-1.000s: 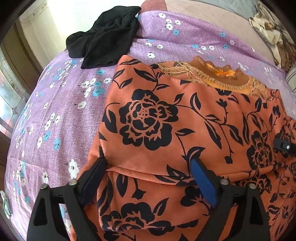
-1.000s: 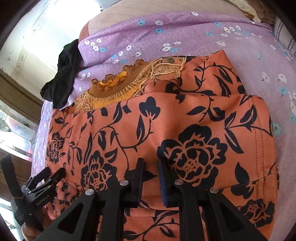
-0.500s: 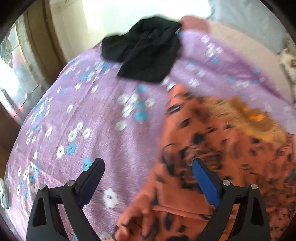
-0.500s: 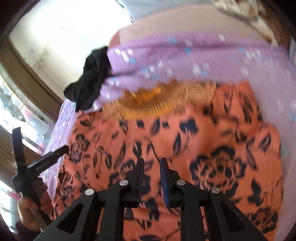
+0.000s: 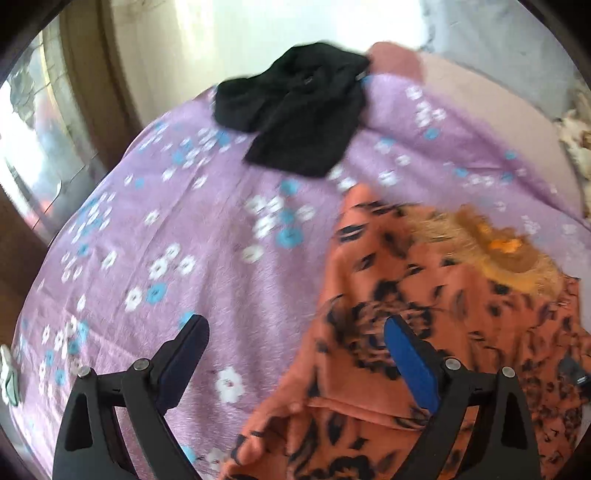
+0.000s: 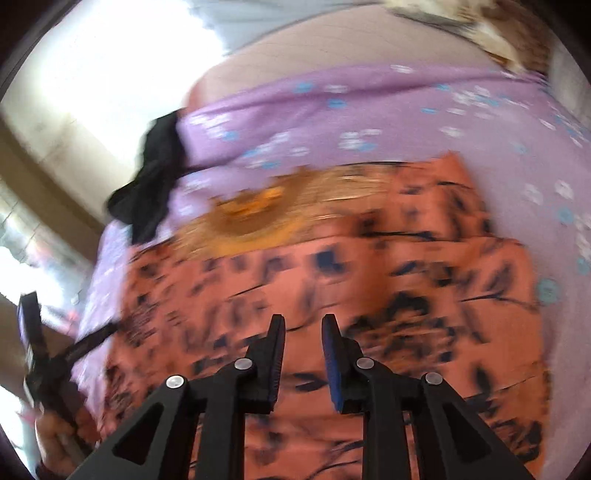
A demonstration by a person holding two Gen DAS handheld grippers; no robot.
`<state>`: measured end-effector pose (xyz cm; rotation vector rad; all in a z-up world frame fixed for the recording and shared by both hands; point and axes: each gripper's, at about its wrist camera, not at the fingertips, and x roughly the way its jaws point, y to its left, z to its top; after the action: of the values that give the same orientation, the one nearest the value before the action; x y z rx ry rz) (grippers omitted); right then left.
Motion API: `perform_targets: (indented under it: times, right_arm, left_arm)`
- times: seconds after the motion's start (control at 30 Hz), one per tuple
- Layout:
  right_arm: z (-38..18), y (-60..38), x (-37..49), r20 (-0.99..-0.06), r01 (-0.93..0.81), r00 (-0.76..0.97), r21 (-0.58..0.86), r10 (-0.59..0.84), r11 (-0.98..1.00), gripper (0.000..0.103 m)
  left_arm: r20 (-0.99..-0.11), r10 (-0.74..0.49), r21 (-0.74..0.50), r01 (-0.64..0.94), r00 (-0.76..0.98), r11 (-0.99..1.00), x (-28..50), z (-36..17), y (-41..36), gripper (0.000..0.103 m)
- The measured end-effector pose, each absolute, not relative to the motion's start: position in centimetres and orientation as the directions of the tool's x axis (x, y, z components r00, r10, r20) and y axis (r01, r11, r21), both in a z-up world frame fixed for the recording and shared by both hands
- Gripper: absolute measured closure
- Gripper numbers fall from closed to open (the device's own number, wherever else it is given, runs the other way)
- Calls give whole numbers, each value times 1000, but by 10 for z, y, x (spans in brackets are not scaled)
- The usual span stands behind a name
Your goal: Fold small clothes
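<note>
An orange garment with black flowers lies folded on the purple flowered bedspread, its gold embroidered neckline at the far side. My left gripper is open and empty, raised above the garment's left edge. In the right wrist view the same garment fills the middle. My right gripper hovers above it with its jaws a narrow gap apart and nothing between them. The left gripper also shows in the right wrist view at the left edge.
A black garment lies crumpled at the far left corner of the bed and also shows in the right wrist view. A window and wooden frame stand to the left. A patterned cloth lies at the far right.
Both grippers have lifted and pulled back from the orange garment. The left gripper has swung left over the bedspread. The right gripper's jaws have parted slightly. The views are blurred by motion.
</note>
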<state>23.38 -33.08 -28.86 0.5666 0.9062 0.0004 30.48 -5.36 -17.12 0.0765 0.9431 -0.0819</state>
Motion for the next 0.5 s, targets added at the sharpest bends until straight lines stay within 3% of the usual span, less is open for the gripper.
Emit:
perform_targets:
  times: [0.2,0.27,0.43,0.5]
  right_arm:
    - [-300,-282,234,-761,115,553,473,339,873,80]
    - [-312,-273,237,-799,112,504,437,328,893,79]
    - [-303,-286,234,-775,116,538,456,330,882,81]
    - [-295,-301,231,-774,170,578,423,257,890,81]
  left_arm:
    - [-880,-77,35,224,469,974,301,-205,-83,7]
    - [-897,-49,55,221,439,974,303,-222,-87,6]
    - [-872,-67,35,200,484,979,307,-205,-78,7]
    - [-868,-45,59,194,494,979,310,-205,-76,7]
